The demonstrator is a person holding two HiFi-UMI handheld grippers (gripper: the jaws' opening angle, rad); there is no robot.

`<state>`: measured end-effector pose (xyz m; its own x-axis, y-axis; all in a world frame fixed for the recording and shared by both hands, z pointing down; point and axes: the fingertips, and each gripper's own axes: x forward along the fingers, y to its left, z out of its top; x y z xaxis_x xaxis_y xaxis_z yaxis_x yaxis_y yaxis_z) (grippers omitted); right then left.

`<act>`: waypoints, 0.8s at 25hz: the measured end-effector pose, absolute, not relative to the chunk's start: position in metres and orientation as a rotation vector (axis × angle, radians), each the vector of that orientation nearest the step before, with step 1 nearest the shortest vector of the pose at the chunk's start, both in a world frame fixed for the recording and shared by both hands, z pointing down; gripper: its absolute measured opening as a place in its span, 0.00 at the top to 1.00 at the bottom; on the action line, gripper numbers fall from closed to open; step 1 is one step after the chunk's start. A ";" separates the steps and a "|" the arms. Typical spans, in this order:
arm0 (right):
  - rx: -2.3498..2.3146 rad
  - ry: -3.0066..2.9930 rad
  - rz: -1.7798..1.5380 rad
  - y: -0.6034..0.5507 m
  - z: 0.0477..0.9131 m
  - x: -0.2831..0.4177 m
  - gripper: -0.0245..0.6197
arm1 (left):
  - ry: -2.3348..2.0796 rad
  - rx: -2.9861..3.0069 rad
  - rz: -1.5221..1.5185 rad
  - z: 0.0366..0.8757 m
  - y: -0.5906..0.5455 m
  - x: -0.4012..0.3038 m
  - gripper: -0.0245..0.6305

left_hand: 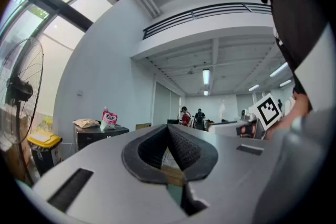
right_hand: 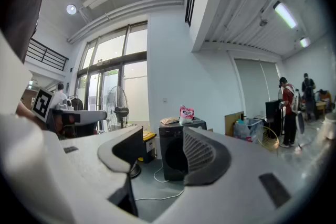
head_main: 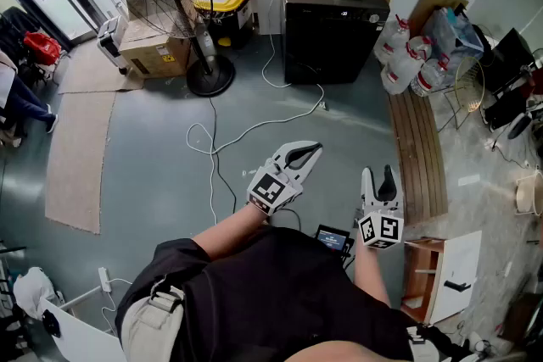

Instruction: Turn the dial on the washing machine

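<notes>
Currently left tool (head_main: 307, 152) closed, empty; right tool (head_main: 378, 174) open, empty; both near torso (head_main: 280, 301), facing washing machine (head_main: 333, 34).

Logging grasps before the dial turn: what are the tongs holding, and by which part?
Nothing is held. The left tongs are shut on empty air, the right tongs stand open, and the washing machine sits well ahead of both.

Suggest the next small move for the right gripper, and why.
Probably walk forward, carrying the open right gripper toward the black washing machine: it stands across the grey floor, well out of reach, and nothing sits between the jaws. Its dial is too small to make out.
</notes>
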<state>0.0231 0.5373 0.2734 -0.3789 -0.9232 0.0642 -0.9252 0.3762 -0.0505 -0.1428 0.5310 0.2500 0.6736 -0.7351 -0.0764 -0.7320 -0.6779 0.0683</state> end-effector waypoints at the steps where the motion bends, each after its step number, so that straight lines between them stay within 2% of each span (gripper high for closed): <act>1: 1.767 -2.583 0.151 0.534 0.276 0.011 0.59 | -1.210 2.872 -0.110 0.253 0.532 -0.152 0.97; 7: 1.870 -2.546 0.139 0.514 0.262 -0.020 0.59 | -1.105 2.871 -0.129 0.255 0.518 -0.193 0.97; 15: 1.830 -2.651 0.190 0.507 0.264 -0.038 0.59 | -1.171 2.777 -0.178 0.255 0.506 -0.217 0.97; 20: 1.782 -2.701 0.098 0.507 0.247 -0.041 0.59 | -1.203 2.793 -0.117 0.251 0.503 -0.221 0.97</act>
<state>-0.0415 0.5071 0.2474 -0.3909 -0.9193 -0.0460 -0.9135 0.3936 -0.1030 -0.2209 0.5030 0.2508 0.6852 -0.7277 -0.0316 -0.7201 -0.6834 0.1201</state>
